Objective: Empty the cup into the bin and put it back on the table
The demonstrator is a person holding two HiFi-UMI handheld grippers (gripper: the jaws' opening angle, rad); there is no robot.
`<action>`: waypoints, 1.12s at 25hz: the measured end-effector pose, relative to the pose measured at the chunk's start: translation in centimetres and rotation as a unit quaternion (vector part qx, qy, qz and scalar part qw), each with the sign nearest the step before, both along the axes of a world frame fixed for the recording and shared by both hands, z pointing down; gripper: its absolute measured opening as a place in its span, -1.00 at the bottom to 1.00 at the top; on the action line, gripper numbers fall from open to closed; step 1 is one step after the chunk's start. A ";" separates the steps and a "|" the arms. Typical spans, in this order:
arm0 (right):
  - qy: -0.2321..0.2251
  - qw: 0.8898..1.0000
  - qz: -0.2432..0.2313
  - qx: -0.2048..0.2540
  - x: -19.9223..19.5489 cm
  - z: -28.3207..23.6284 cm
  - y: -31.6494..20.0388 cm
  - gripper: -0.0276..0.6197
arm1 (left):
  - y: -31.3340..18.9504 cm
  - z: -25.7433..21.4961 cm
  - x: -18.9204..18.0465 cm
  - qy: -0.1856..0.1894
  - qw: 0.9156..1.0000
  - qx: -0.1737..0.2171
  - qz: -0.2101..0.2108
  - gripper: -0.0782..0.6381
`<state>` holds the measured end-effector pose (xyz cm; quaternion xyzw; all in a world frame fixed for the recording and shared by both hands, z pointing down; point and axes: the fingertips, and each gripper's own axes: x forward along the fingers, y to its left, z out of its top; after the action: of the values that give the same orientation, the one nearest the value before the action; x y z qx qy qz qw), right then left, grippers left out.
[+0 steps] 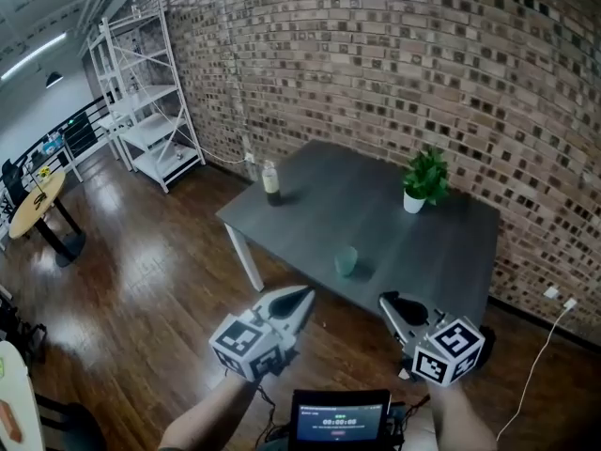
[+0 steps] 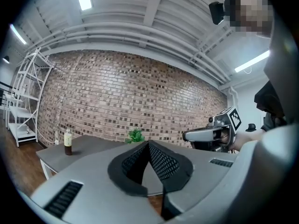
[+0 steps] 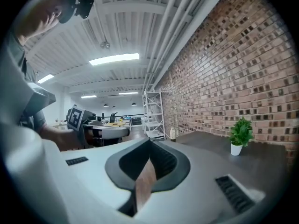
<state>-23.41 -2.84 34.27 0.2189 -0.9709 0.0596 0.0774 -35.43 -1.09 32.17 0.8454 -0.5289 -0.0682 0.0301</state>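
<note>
Cup on table (upright), plant beyond

A dark grey desk stands against a brick wall. On it, a pale green cup stands upright near the front edge. A bottle with dark contents stands at the left corner, and a potted plant sits nearer the wall. The left tool and right tool point toward the desk side by side, jaws together, neither touching the cup. A white shelf rack stands on the wooden floor at left.
</note>
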 end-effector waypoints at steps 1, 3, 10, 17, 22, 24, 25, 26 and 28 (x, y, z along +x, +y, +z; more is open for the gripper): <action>0.002 1.000 0.003 0.000 -0.5 0.0 -0.7 -0.90 | -0.7 0.0 -0.5 0.001 1.000 -0.002 0.003 -0.78; 0.008 1.000 0.007 0.001 -1.6 -0.1 -2.0 -0.90 | -2.0 0.2 -1.5 -0.001 1.000 -0.006 0.011 -0.78; 0.033 0.999 0.026 -0.008 -3.6 1.3 -6.8 -0.90 | -6.6 1.7 -3.7 -0.007 1.000 -0.020 0.005 -0.78; 0.048 0.998 0.018 -0.022 -5.0 2.2 -12.0 -0.90 | -11.4 2.8 -4.2 -0.008 0.999 -0.046 0.009 -0.78; 0.053 0.998 0.004 -0.028 -5.8 3.2 -15.9 -0.90 | -15.7 3.7 -5.2 0.003 0.998 -0.057 -0.008 -0.78; 0.058 0.998 -0.002 -0.021 -6.1 3.5 -17.3 -0.90 | -17.4 4.0 -5.2 -0.005 0.998 -0.061 -0.011 -0.78; 0.061 0.998 -0.006 -0.015 -6.2 3.6 -17.9 -0.90 | -18.1 4.3 -5.2 -0.009 0.998 -0.064 -0.013 -0.78; 0.067 0.998 -0.012 -0.009 -6.4 3.8 -18.4 -0.90 | -18.8 4.5 -5.3 -0.013 0.998 -0.067 -0.016 -0.78; 0.077 0.997 -0.027 -0.005 -6.9 4.2 -19.4 -0.90 | -20.2 5.0 -5.5 -0.015 0.997 -0.074 -0.025 -0.78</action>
<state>-30.27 -22.28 38.49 0.1962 -0.9672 0.0451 0.1547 -40.95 -21.32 37.20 0.8284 -0.5538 -0.0164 0.0828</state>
